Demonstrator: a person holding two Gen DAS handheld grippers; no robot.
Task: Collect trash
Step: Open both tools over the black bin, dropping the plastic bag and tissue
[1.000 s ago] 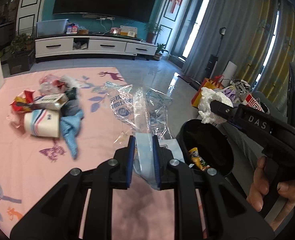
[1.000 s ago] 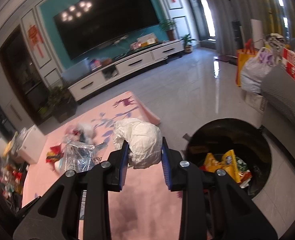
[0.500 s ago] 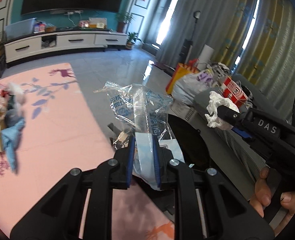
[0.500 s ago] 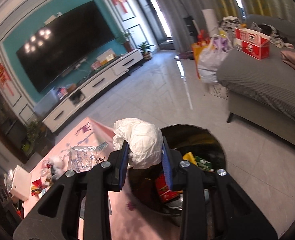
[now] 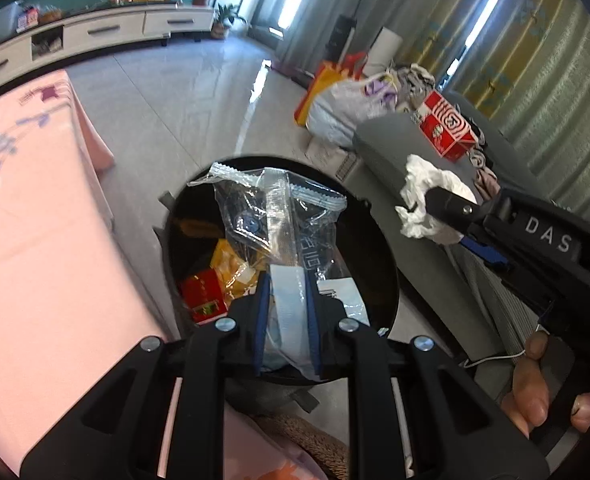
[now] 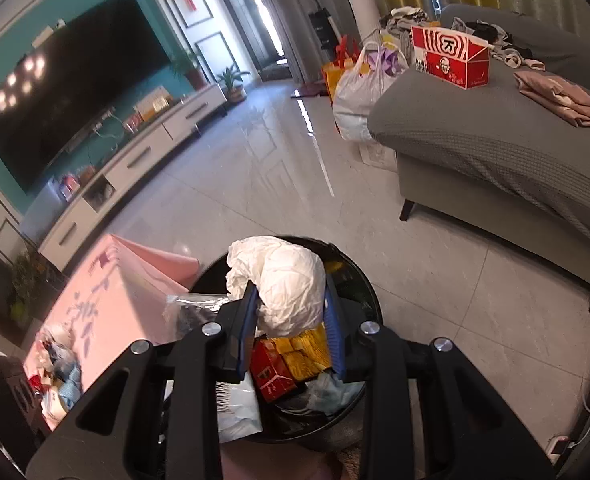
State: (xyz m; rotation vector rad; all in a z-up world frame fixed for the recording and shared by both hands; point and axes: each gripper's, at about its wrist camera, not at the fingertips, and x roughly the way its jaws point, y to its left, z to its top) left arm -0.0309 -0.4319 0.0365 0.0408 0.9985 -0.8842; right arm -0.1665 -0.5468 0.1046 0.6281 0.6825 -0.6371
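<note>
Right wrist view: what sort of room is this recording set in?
A home living room, most likely: a large wall television above a long white media cabinet, a grey sofa, and a pink patterned rug on tiled floor.

Black bin [image 5: 379, 264]; white tissue [image 6: 291, 284]; clear blue-printed wrapper [image 5: 279, 224]; pink floral rug [image 5: 35, 208].

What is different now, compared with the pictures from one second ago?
Both grippers swung from over the pink rug to above the black bin. The left gripper now holds its clear wrapper over the bin's opening; the right gripper brought the white paper wad over it too. Nothing was let go: both grips stay shut on their trash.
</note>
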